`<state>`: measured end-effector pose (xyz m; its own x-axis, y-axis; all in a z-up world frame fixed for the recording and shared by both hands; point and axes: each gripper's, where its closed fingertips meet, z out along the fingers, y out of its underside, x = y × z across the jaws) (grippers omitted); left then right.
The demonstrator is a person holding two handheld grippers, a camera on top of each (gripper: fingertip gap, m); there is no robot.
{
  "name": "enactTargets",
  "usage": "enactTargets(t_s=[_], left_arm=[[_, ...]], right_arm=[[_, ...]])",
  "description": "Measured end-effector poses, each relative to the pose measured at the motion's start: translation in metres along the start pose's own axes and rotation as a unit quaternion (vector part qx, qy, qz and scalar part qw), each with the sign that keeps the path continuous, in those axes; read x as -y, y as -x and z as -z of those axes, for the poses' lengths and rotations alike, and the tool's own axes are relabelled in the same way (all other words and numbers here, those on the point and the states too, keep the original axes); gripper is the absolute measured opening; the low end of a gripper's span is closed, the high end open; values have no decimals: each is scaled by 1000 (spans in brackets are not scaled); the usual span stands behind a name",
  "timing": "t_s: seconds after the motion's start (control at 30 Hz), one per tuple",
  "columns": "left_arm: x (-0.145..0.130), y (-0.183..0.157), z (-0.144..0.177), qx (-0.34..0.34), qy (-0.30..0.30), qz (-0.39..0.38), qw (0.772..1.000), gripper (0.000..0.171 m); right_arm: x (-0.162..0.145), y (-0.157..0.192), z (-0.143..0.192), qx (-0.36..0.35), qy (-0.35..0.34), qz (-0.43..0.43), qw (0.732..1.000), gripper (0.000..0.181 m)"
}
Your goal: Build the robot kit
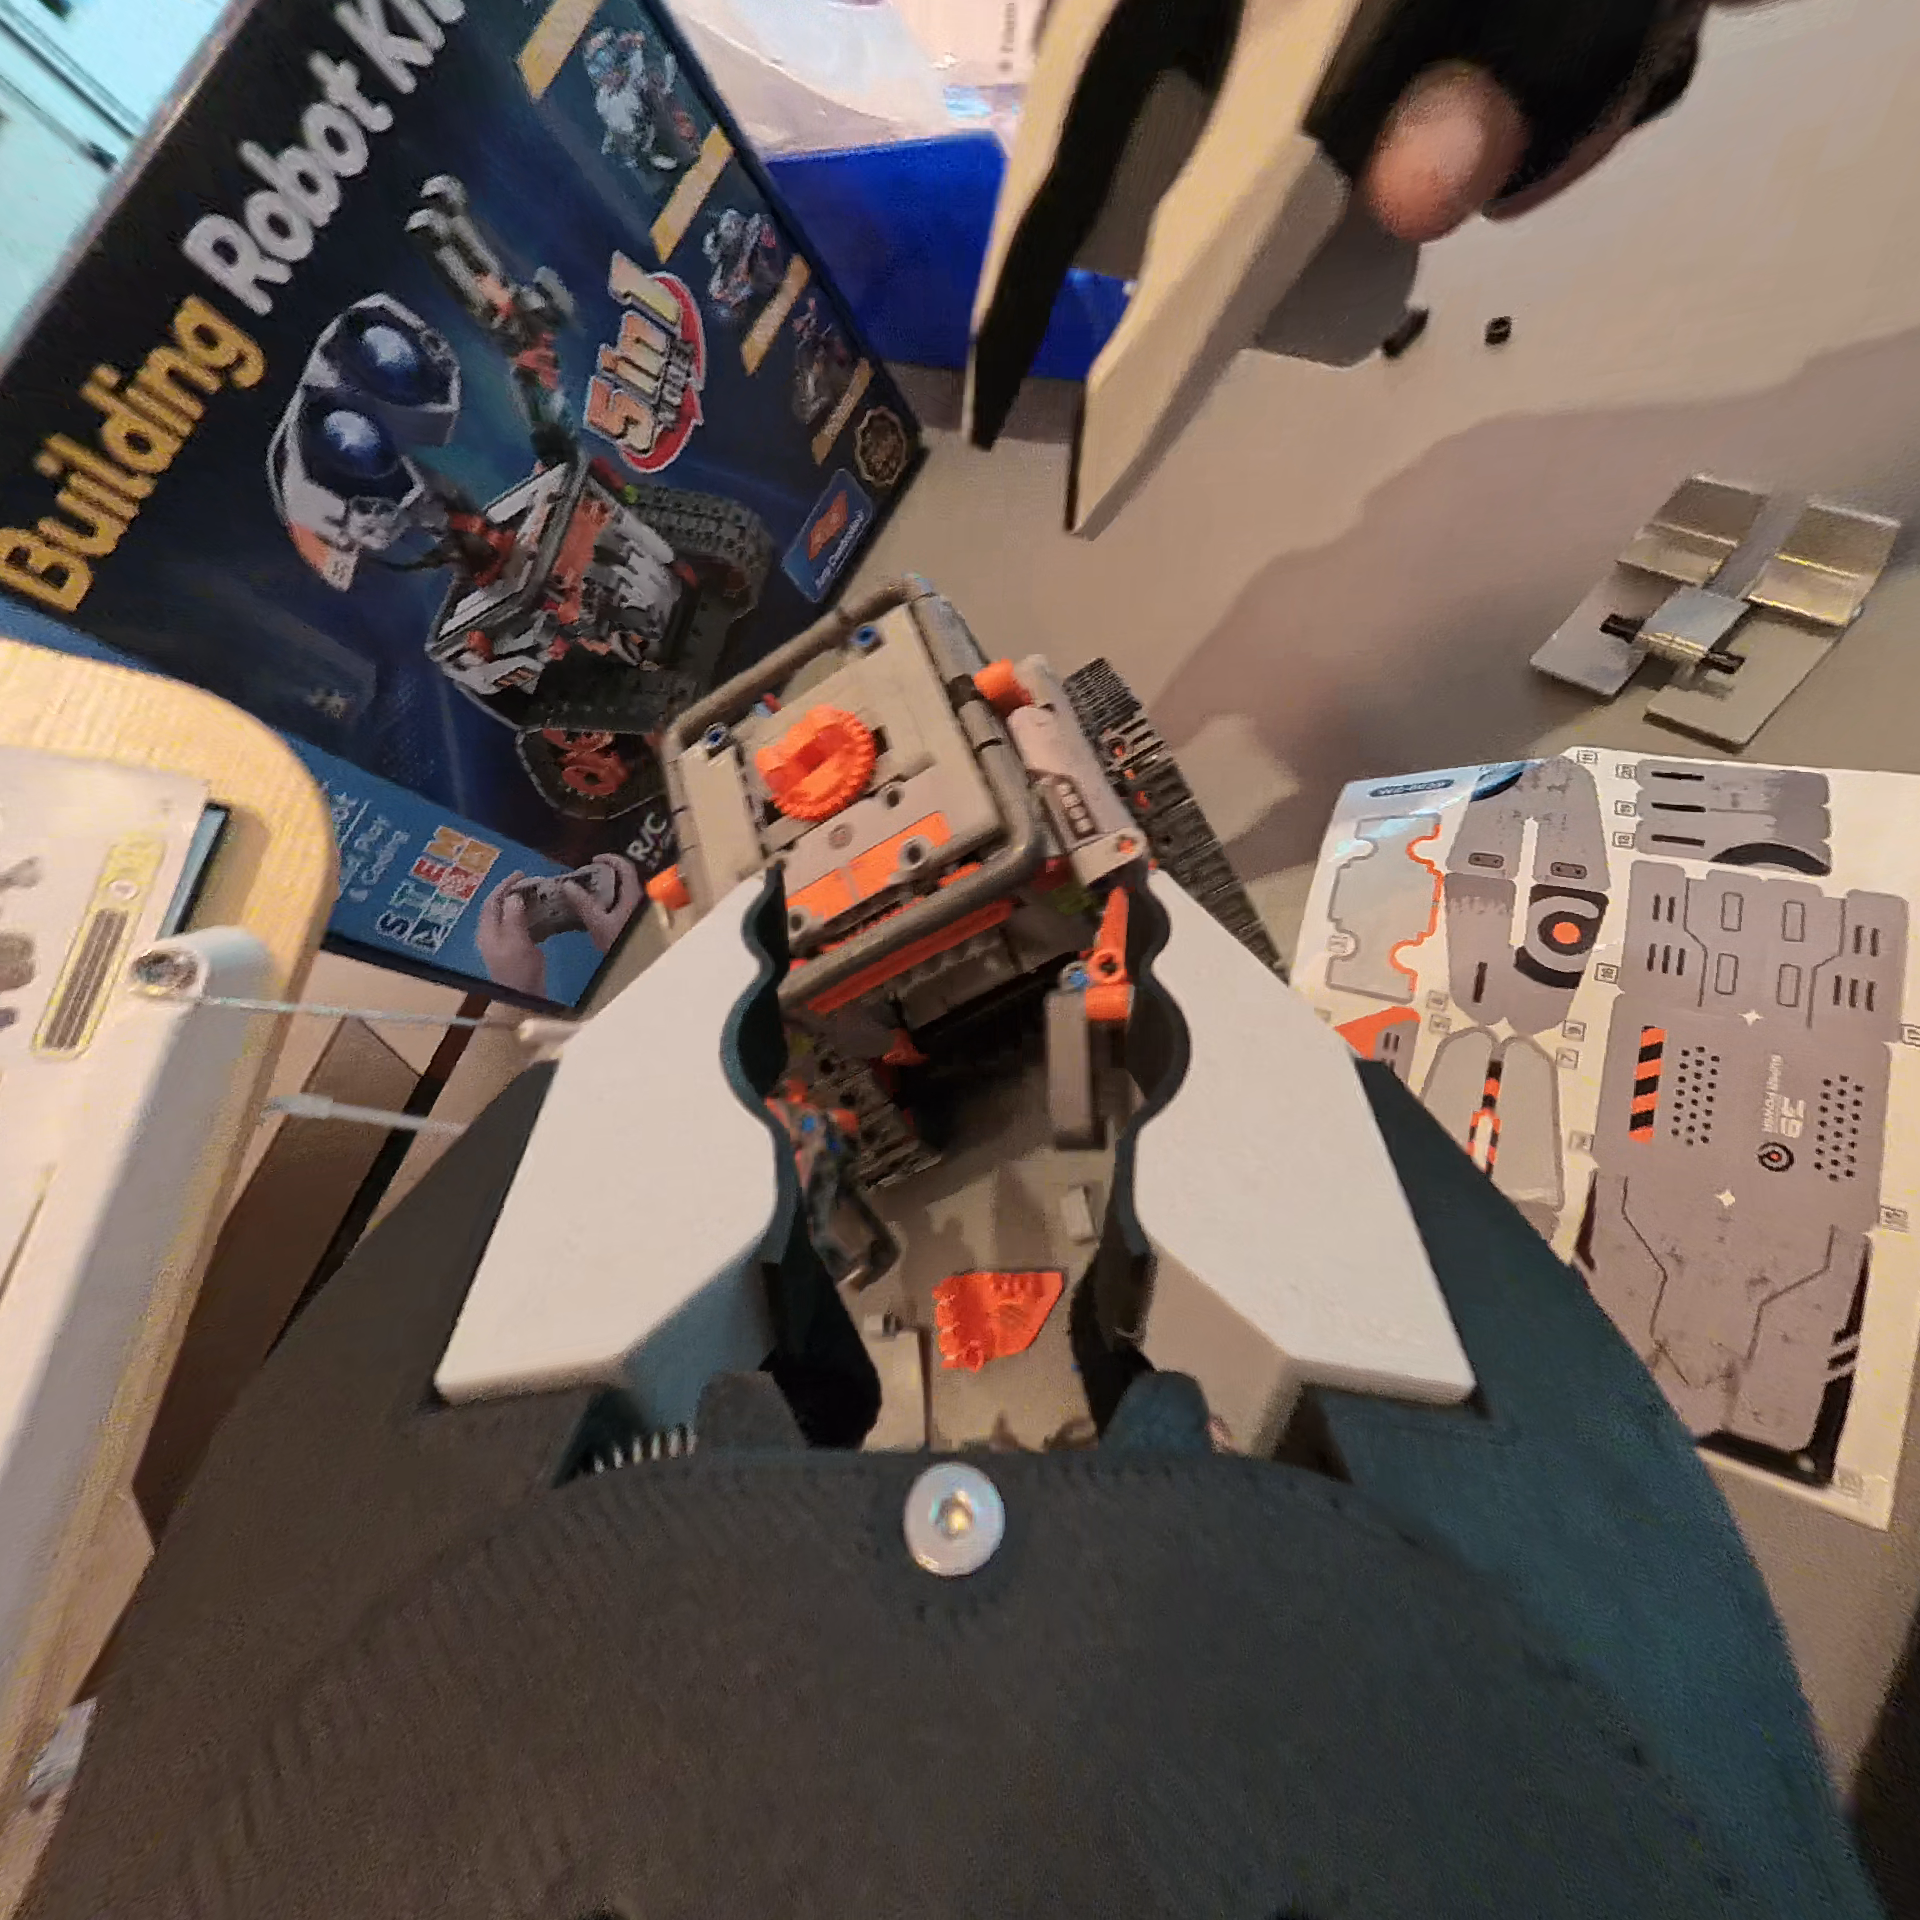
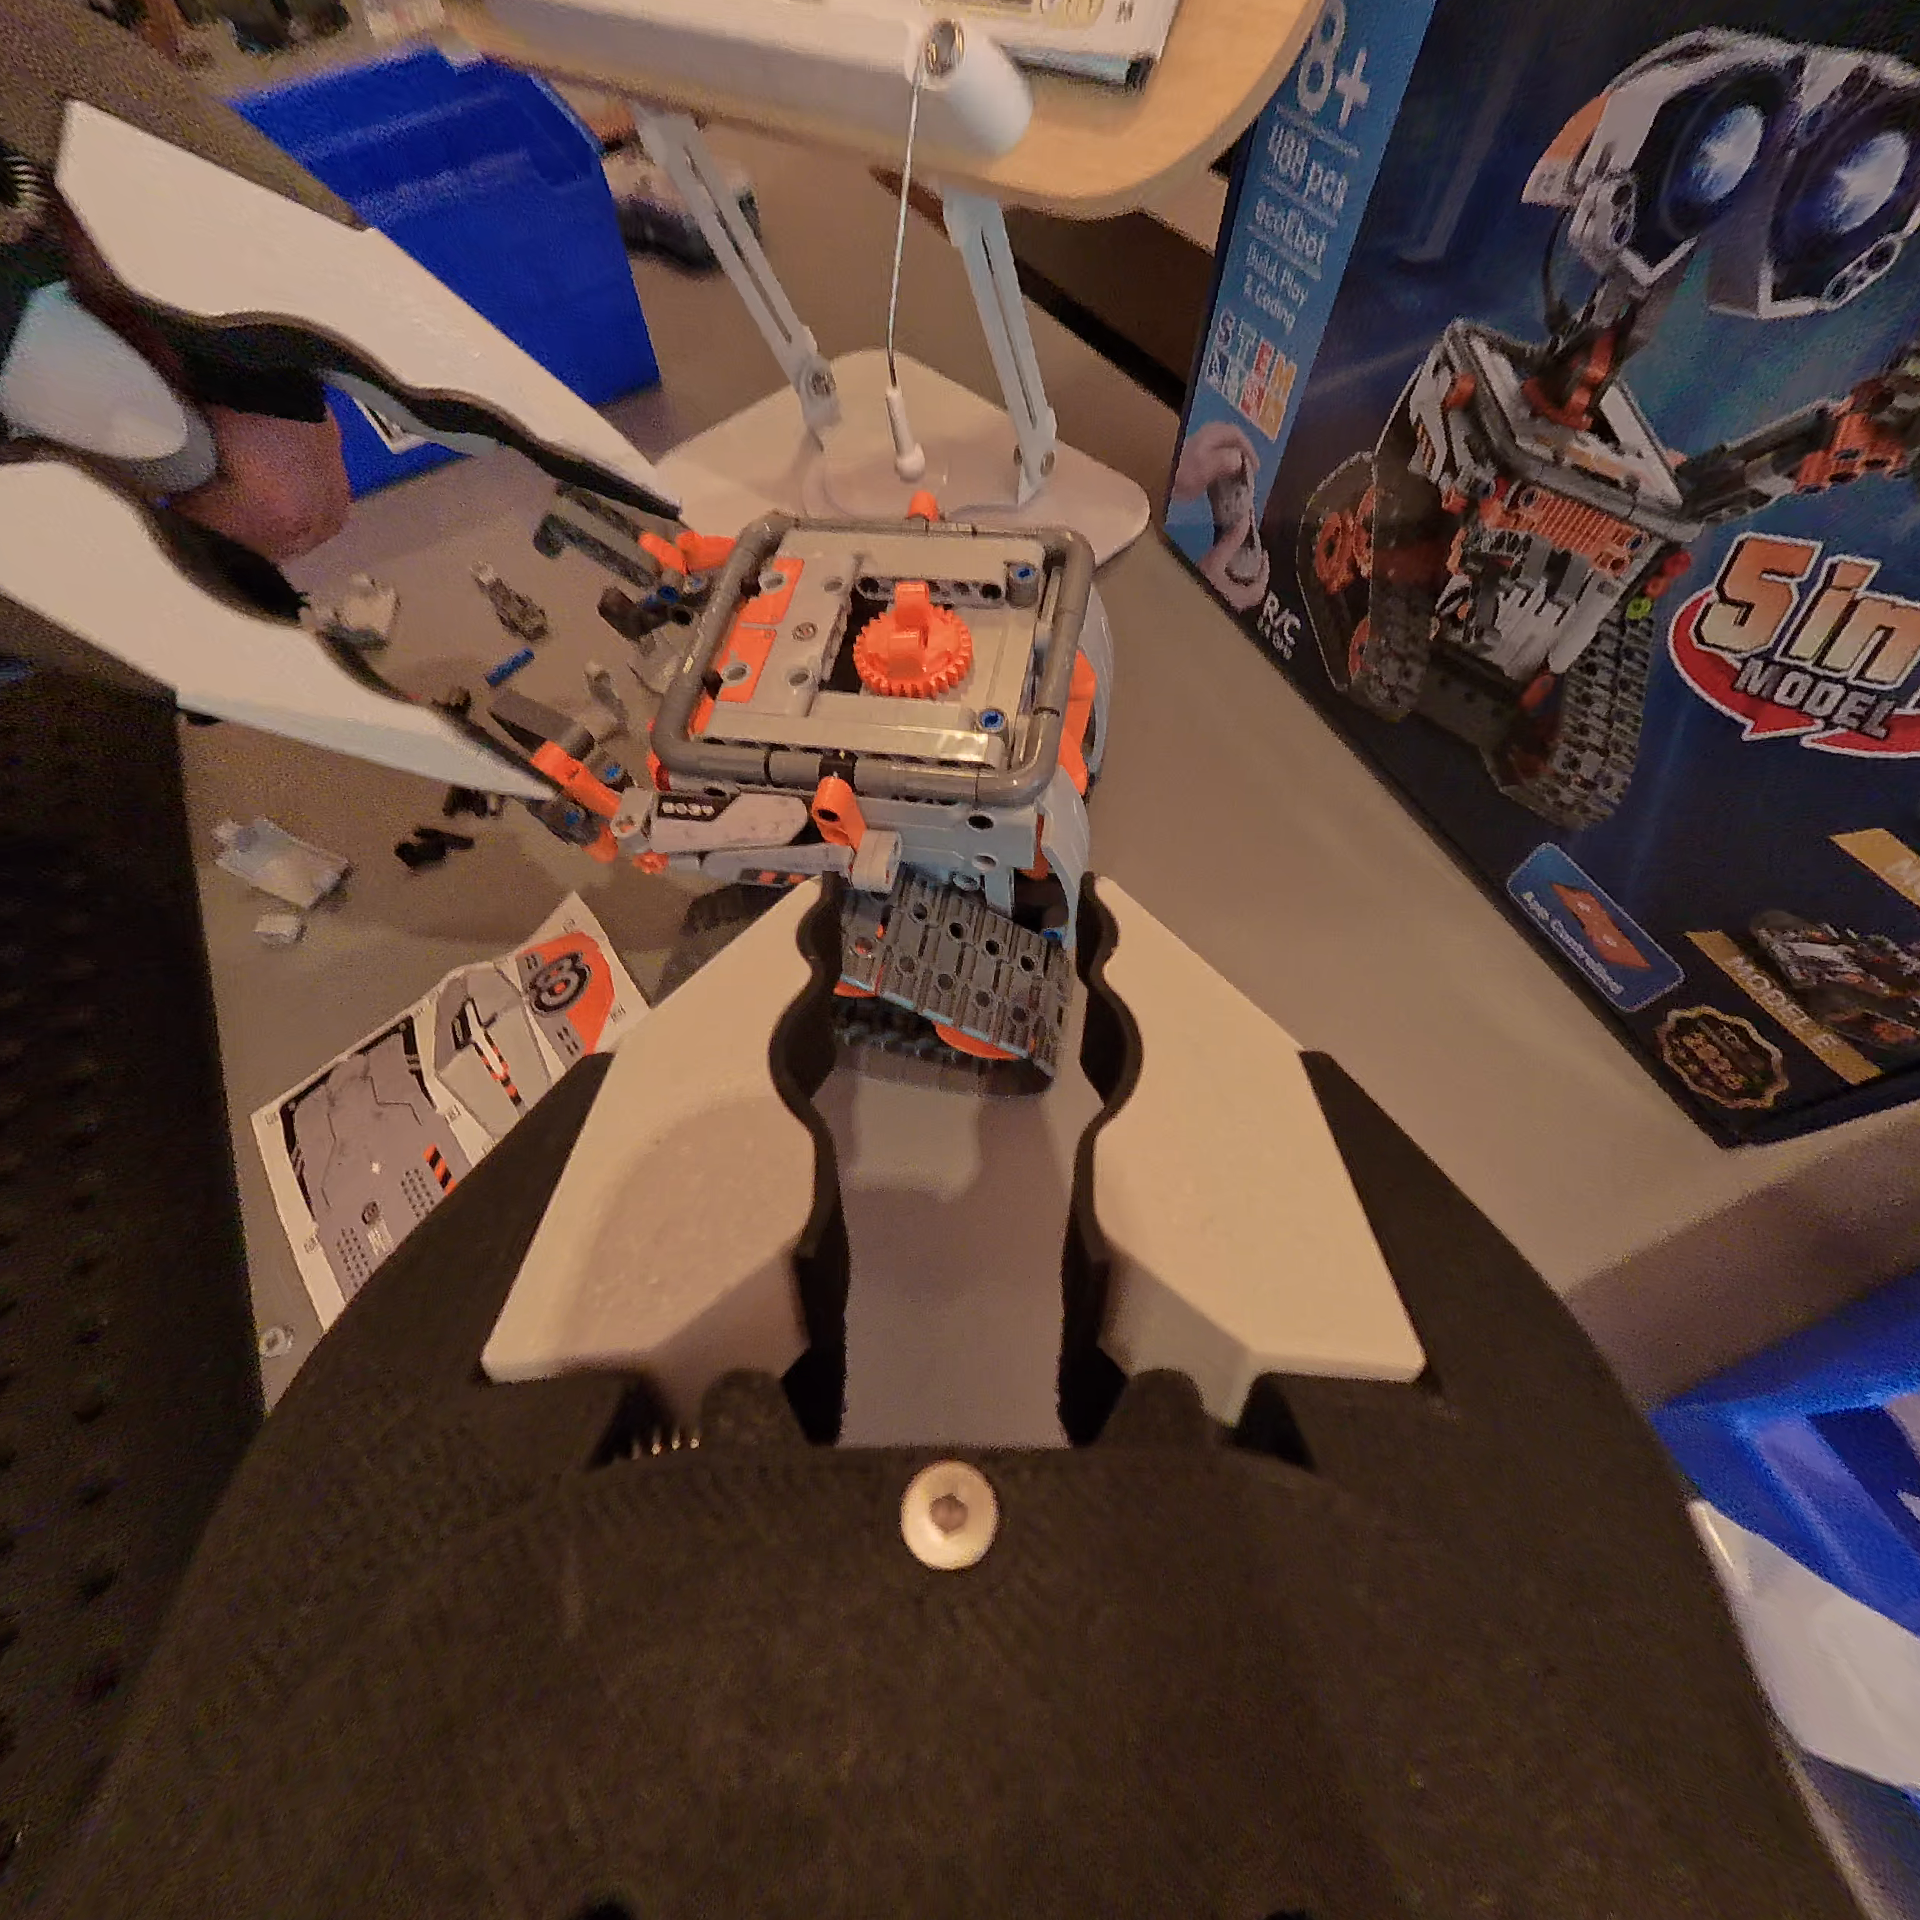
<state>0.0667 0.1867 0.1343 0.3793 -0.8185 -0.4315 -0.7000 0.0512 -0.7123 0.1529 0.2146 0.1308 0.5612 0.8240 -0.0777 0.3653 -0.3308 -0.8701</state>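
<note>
A grey and orange brick-built robot model [image 1: 883, 790] with black tracks stands on the grey table. My left gripper [image 1: 951, 904] is shut on its side, with the model's lower body and track filling the gap between the fingers. From the right wrist view the left gripper [image 2: 611, 649] comes in from the left and clamps the model [image 2: 873, 665] at its orange side pins. My right gripper [image 2: 945, 899] is open, its tips on either side of the near track without gripping it. In the left wrist view the right gripper [image 1: 1029, 483] hovers just beyond the model, blurred.
The kit's dark blue box [image 2: 1558, 520] stands to the right of the model. A sticker sheet [image 1: 1662, 1091] lies on the table. Loose small parts [image 2: 499, 623], a clear plastic piece [image 1: 1714, 592], blue bins [image 2: 468, 208] and a wooden book stand [image 2: 935, 104] surround the model.
</note>
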Motion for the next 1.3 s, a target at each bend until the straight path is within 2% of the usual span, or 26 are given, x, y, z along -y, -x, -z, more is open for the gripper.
enactTargets(t_s=[0.13,0.27,0.3,0.33,0.37,0.47,0.6,0.7,0.87,1.2,1.3], left_arm=[[-13,24,5,-20,18,31,999,67],[-27,27,-2,-62,28,65,996,73],[-29,27,-3,-72,26,77,994,72],[-31,29,-5,-78,25,87,993,73],[-37,32,-6,-82,30,97,991,75],[-44,37,-7,-109,26,127,986,76],[-50,29,-12,-153,24,160,975,72],[-49,26,-16,-152,19,171,973,74],[-50,24,-19,-134,22,160,978,76],[-50,25,-20,-120,15,161,979,70],[-50,25,-22,-117,15,159,980,66]], right_arm=[[1,10,-16,13,-26,-5,1000,41],[-5,7,-29,0,-18,-2,1000,44],[-4,1,-28,-9,-19,-11,1000,45],[-3,-9,-25,-34,-22,-12,999,34],[-2,-14,-20,-47,-25,-3,999,36],[-3,-7,-10,-28,-15,-10,999,46],[-17,7,-8,-14,14,-7,1000,46],[-18,17,-14,-4,-5,-15,1000,47],[-3,4,-19,-27,-62,-39,997,40],[-7,12,-27,-8,-57,-29,998,35],[-4,11,-21,-16,-72,-12,997,40]])
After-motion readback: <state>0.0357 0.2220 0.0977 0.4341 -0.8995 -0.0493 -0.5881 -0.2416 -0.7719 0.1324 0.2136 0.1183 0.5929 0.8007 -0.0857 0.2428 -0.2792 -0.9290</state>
